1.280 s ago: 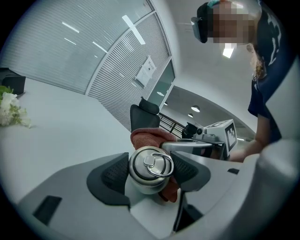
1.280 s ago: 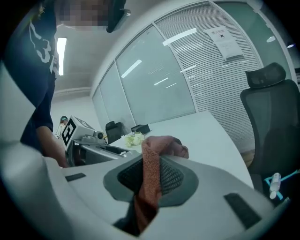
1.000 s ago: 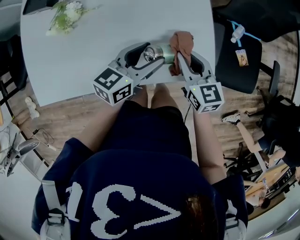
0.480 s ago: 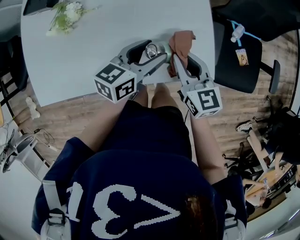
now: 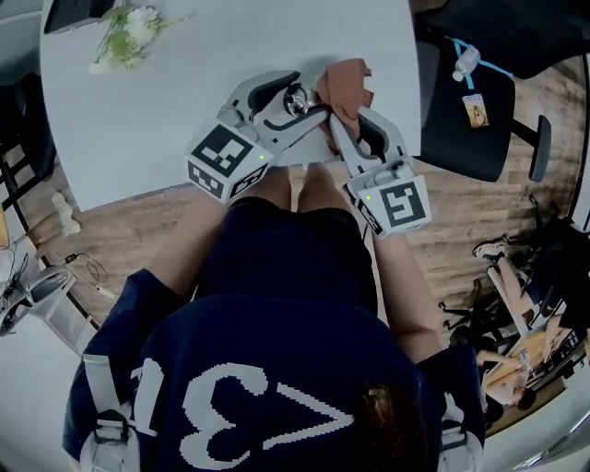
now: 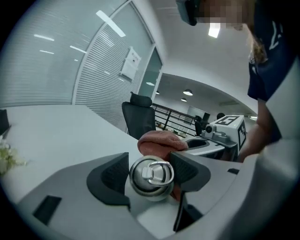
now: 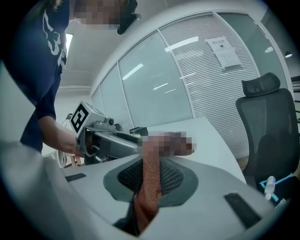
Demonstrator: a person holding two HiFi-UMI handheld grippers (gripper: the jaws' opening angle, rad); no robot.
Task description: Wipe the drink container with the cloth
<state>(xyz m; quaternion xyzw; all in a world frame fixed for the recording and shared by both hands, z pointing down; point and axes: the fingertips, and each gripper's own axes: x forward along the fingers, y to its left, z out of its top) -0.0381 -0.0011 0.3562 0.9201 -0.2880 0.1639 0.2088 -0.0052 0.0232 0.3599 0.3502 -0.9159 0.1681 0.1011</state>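
The drink container (image 6: 151, 176) is gripped between the two jaws of the left tool (image 6: 150, 169), which are closed against its sides. Its steel lid, with a ring handle folded flat on top, is turned toward that tool's camera, so the body is pointed away along the jaws. In the head view the container (image 5: 295, 100) is seen above the near edge of the white bench (image 5: 184, 101), close in front of the person's knees. Whether it is rested on the bench or held clear of it cannot be told.

The cloth (image 7: 151, 187), a reddish-brown fabric, is pinched by the right tool (image 7: 150, 180). Its jaws are drawn nearly together, with a narrow strip of the fabric pressed between the ribbed pads. The rest of the cloth (image 5: 343, 85) is bunched beyond the jaw tips and is laid against the far right side of the container, just behind the left tool's right jaw. The two tools are brought in from opposite sides, the left tool (image 5: 297, 101) from the lower left and the right tool (image 5: 337, 124) from the lower right, and are met at the container.

A bunch of flowers (image 5: 129, 28) is left at the bench's far left corner, well apart from the tools. A dark chair (image 5: 466, 129) is stood beside the bench on the right.
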